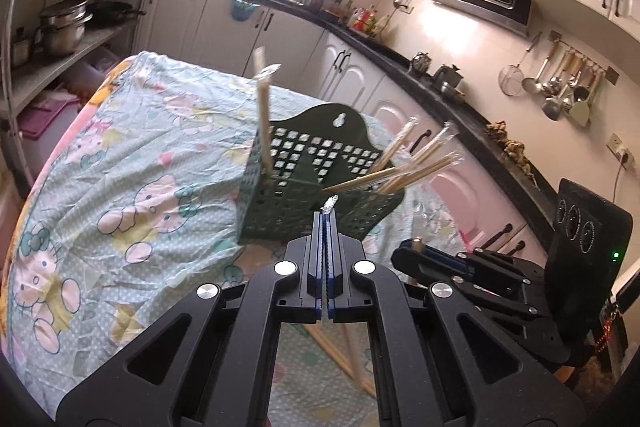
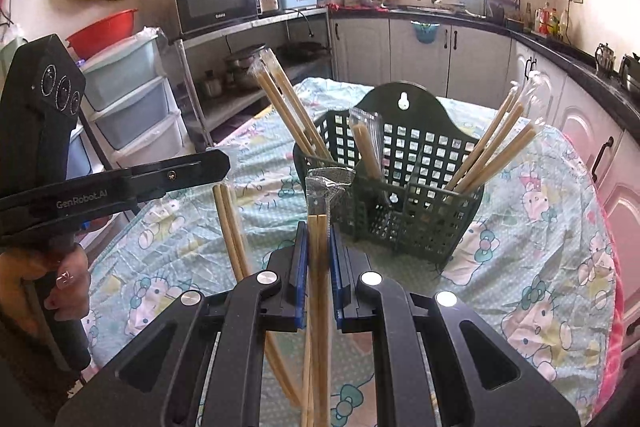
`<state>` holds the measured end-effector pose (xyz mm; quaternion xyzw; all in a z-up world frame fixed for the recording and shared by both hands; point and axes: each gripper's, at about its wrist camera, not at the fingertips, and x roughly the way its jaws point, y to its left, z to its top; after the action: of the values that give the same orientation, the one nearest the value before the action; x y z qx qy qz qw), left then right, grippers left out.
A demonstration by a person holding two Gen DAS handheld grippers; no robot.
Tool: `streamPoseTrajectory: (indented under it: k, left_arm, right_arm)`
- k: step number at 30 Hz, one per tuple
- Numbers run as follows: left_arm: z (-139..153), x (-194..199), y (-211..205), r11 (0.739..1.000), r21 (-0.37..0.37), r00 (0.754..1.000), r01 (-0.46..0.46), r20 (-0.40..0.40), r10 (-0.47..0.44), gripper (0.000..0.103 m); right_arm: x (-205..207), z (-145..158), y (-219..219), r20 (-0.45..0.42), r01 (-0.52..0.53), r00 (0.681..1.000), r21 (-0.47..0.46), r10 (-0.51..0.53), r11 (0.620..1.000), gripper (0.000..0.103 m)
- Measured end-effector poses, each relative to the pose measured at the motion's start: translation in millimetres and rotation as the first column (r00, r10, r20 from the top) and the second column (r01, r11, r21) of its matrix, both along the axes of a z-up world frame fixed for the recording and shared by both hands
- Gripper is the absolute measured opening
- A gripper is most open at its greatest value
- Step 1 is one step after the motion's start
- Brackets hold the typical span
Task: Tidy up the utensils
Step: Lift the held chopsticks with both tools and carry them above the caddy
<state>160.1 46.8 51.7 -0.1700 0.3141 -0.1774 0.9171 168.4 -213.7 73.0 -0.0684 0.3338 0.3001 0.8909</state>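
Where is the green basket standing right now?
The green basket stands on the cartoon-print tablecloth, just beyond the right gripper in the right wrist view, with wrapped chopsticks leaning out of it.

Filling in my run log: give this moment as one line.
left gripper: shut on wrapper edge | right gripper: shut on wrapped chopsticks | basket: partly filled

Pale greens, dark green, tan

We see a dark green basket (image 2: 404, 187), tan chopsticks (image 2: 492, 151), a mint cloth (image 1: 132, 163) with pink cartoon cats, black tools with blue pads (image 2: 300, 279).
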Motion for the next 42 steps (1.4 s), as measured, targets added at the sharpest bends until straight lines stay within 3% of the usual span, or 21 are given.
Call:
streamPoseTrajectory:
  k: [22,42]
  left_arm:
    - [36,-2,-23,0.998,0.015,0.995,0.057,0.083,-0.058,0.0]
    - [115,17,-46,0.996,0.058,0.966,0.061,0.247,-0.073,0.0]
  right_arm:
    - [-12,37,-29,0.097,0.033,0.994,0.077,-0.041,0.997,0.01]
    - [-1,107,-49,0.246,0.057,0.965,0.145,-0.092,0.988,0.01]
